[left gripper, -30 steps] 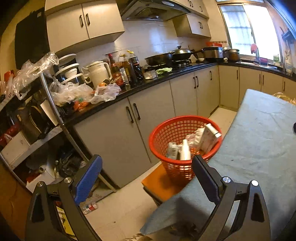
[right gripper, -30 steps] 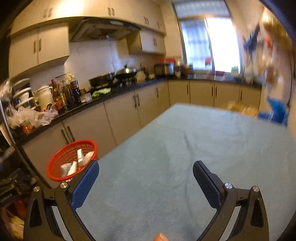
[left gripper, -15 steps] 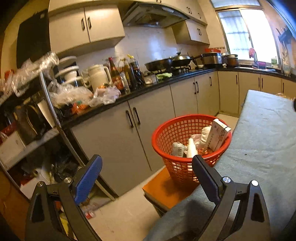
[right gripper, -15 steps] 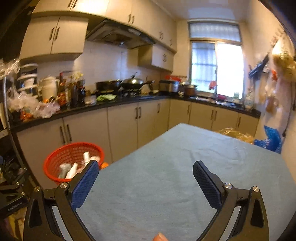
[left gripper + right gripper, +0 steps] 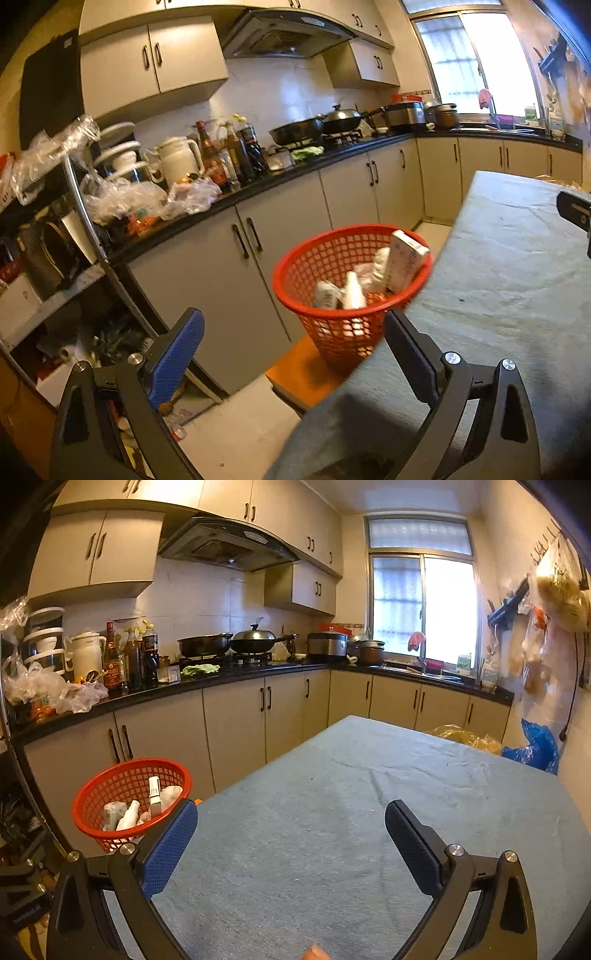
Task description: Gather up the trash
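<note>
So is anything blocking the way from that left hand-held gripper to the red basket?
Nothing visible does. The left hand-held gripper is open and empty, and the red basket stands just beyond it on an orange stool beside the table, its top open.

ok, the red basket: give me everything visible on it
The basket is a round red plastic mesh bin with a solid rolled rim, tapering toward its base. It stands upright on an orange surface beside the table edge, in front of the cabinets. Inside, partly filling it: a white carton leaning on the rim, a white bottle and crumpled pale wrappers. Neither gripper touches it; both are open and empty.
</note>
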Demonstrator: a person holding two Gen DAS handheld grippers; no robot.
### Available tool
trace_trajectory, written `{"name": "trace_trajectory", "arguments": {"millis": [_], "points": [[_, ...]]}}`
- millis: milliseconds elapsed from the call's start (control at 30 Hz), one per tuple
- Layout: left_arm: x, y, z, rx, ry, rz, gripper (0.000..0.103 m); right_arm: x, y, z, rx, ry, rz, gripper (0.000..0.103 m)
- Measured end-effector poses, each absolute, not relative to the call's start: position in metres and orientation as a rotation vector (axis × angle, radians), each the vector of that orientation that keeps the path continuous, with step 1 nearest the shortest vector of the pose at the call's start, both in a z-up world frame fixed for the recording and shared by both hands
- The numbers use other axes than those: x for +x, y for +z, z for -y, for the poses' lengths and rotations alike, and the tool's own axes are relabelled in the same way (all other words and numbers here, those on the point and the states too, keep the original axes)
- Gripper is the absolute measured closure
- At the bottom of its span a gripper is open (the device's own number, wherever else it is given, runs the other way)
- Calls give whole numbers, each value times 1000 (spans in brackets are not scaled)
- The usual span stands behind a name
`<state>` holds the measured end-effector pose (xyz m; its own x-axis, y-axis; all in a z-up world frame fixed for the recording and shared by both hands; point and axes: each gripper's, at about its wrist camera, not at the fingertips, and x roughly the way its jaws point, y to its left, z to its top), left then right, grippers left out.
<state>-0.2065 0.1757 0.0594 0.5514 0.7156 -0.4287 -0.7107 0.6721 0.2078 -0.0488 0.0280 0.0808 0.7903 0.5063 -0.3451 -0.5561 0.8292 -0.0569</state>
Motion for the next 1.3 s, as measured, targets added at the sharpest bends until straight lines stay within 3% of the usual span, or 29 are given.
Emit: {"name": "trace_trajectory", "arguments": {"millis": [367,700,1300], "points": [[-211,65,-162,-52,773,-531,6,-53,98,-13,-119,498,-386,0],[-192,62,-143,-119,654,-586,6,-73,83,67,-60,356,-451,0],[-126,68,-14,39,435,-651,6,-59,62,198,27,137,-519,0]]}}
